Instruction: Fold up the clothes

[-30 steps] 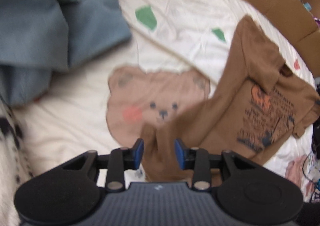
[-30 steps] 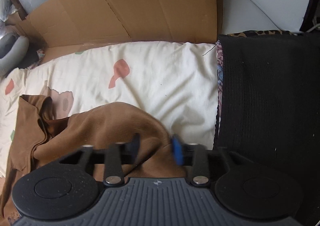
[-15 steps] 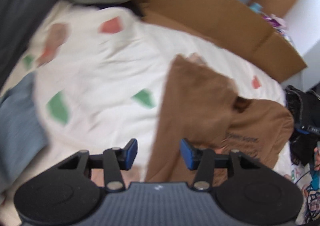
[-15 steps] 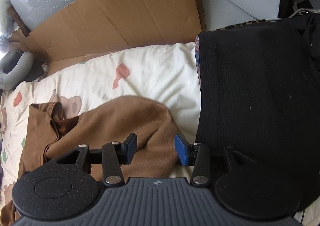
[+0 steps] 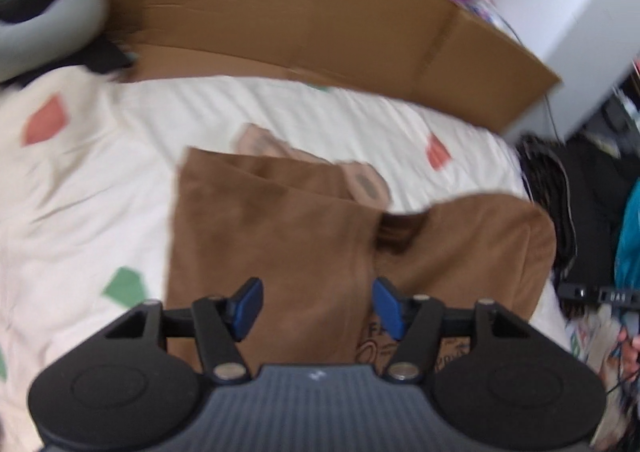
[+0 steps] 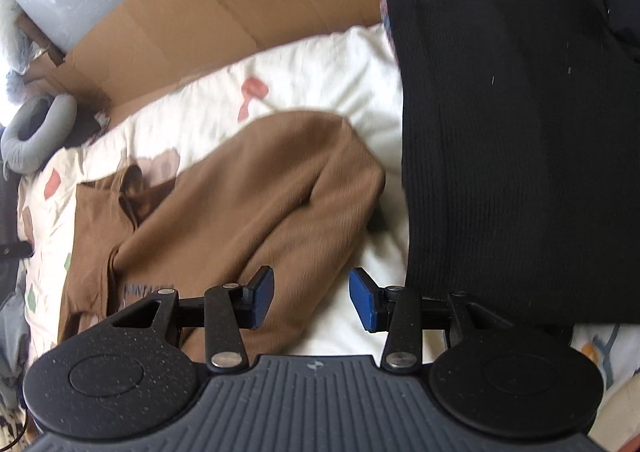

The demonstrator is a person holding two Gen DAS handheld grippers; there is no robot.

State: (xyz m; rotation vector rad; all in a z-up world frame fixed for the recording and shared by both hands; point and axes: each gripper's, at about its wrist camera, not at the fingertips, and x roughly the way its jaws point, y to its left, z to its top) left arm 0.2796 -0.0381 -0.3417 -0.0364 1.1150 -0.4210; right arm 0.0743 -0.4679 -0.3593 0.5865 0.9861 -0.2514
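Brown shirt (image 5: pixel 280 236) — print unreadable — left gripper (image 5: pixel 318 306) opening, right gripper (image 6: pixel 312 298) apart.

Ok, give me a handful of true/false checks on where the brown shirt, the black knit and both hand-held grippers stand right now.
1. The brown shirt lies on a cream bedsheet with coloured patches. True.
2. The right hand-held gripper is clamped on the shirt. False: its blue pads stand apart, nothing pinched between them.
3. A black knit garment lies to the right of the shirt in the right wrist view. True.
4. The left hand-held gripper grips a sleeve. False: its jaws are opening above the shirt's folded panel, pads clear of the fabric.
5. Flattened cardboard stands along the far edge of the bed. True.
6. The shirt is spread fully flat. False: one side is already folded over the body.
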